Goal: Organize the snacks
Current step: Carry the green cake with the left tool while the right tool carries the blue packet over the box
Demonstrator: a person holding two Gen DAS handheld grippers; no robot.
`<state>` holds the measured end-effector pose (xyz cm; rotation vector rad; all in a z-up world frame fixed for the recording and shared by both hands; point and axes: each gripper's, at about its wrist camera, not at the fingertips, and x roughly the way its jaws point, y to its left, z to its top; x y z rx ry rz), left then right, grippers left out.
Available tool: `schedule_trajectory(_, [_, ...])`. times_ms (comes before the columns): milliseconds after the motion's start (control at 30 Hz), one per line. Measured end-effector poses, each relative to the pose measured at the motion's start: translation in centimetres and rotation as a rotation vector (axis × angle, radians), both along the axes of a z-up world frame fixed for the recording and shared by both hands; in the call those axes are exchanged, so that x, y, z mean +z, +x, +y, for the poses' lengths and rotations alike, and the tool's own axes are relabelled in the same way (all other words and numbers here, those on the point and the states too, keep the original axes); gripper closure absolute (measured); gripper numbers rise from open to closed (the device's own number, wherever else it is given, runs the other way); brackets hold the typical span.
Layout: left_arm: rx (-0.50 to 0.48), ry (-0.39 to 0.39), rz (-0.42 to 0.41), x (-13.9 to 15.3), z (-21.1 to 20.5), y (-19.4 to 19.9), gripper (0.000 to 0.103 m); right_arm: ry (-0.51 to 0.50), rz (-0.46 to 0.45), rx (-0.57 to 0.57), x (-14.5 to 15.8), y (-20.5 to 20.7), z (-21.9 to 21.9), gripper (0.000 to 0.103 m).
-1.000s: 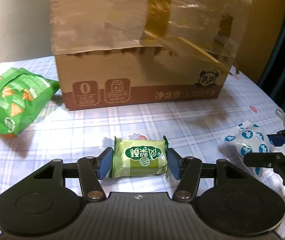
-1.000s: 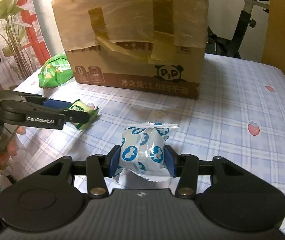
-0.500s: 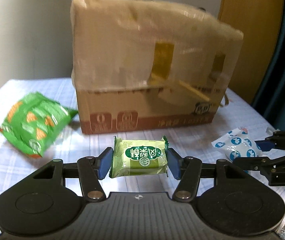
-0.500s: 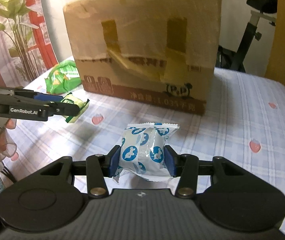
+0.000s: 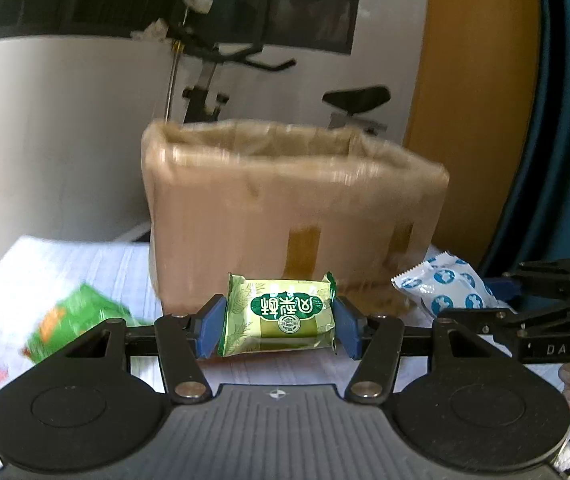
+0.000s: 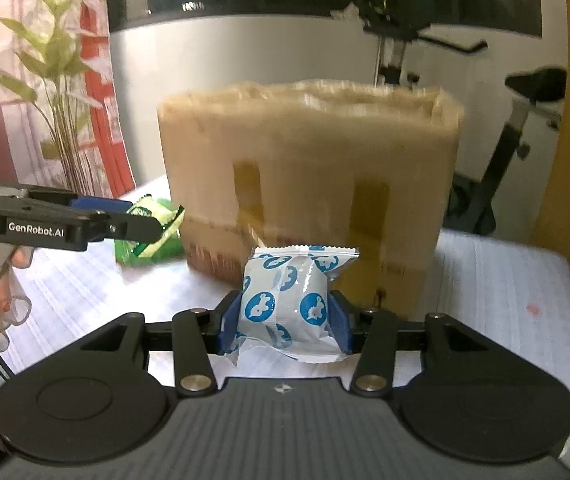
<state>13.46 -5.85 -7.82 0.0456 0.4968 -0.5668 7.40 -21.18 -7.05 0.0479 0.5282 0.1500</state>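
Left gripper (image 5: 279, 326) pinches the green snack (image 5: 280, 314) by its ends, off the table (image 5: 65, 268); right gripper (image 6: 283, 322) pinches the blue-and-white snack (image 6: 291, 304) the same way, both in front of the cardboard box (image 5: 285, 208). Step in hand, as judged: carrying both snacks to the box. Next move needs each gripper above the box's rim before letting go.

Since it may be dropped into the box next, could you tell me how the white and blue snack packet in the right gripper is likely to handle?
The white and blue packet looks puffy and light, probably yielding where the right gripper clamps it. Its glossy film may slip. The crimped ends look floppy.
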Motion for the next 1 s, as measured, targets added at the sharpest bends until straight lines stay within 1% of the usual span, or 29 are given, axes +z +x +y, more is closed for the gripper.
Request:
schedule_trajectory(133, [-0.021,-0.001,-0.073,3.1,0.0,0.6,0.042,-0.004,-0.065,0.011,3.0,0.6,-0.1,0.054])
schedule_trajectory(233, [-0.032,-0.004,-0.116,5.7,-0.1,2.0,0.042,0.048,-0.113,0.021,5.9,1.9,-0.7,0.054])
schedule_trajectory(267, [-0.033,-0.006,-0.127,6.5,-0.2,2.5,0.042,0.046,-0.130,0.026,6.8,2.5,-0.8,0.055])
schedule_trajectory(333, [-0.034,-0.010,-0.147,7.8,-0.6,4.0,0.042,0.008,-0.159,0.043,8.4,4.1,-0.6,0.058])
schedule_trajectory(367, [-0.034,-0.009,-0.159,8.4,-0.9,4.7,0.042,-0.013,-0.173,0.050,8.9,4.9,-0.5,0.063])
schedule_trajectory(400, [-0.035,-0.003,-0.164,8.7,-1.2,5.4,0.042,-0.032,-0.187,0.055,9.5,5.7,-0.3,0.072])
schedule_trajectory(433, [-0.032,0.004,-0.163,8.9,-1.5,6.1,0.042,-0.048,-0.186,0.055,9.8,6.6,-0.2,0.091])
schedule_trajectory(467, [-0.025,0.003,-0.162,9.0,-1.7,6.6,0.042,-0.061,-0.173,0.058,9.8,7.6,-0.1,0.095])
schedule_trajectory(567, [-0.018,-0.019,-0.146,8.8,-1.6,7.3,0.042,-0.073,-0.124,0.044,8.6,9.2,-0.1,0.095])
schedule_trajectory(633, [-0.023,-0.021,-0.139,8.2,-1.3,7.0,0.042,-0.050,-0.110,0.057,7.8,8.6,-0.2,0.095])
schedule_trajectory(733, [-0.025,0.002,-0.127,7.1,-0.9,6.9,0.042,-0.040,-0.085,0.104,6.3,6.7,0.1,0.093])
schedule_trajectory(800, [-0.019,-0.009,-0.114,6.8,-0.6,6.8,0.042,-0.051,-0.052,0.143,5.0,5.9,0.5,0.090])
schedule_trajectory(833, [-0.013,-0.018,-0.109,6.8,-0.4,6.8,0.042,-0.058,-0.029,0.151,4.3,5.7,0.7,0.085])
schedule_trajectory(867, [-0.011,-0.026,-0.107,6.9,-0.3,6.8,0.042,-0.061,-0.002,0.150,3.4,5.6,0.8,0.083])
schedule_trajectory(933, [-0.013,-0.032,-0.114,7.0,0.2,6.3,0.042,-0.044,0.045,0.152,1.7,5.7,1.0,0.083])
schedule_trajectory(1000, [-0.021,-0.026,-0.128,7.3,0.2,5.9,0.042,-0.010,0.096,0.149,-0.2,5.7,1.1,0.079])
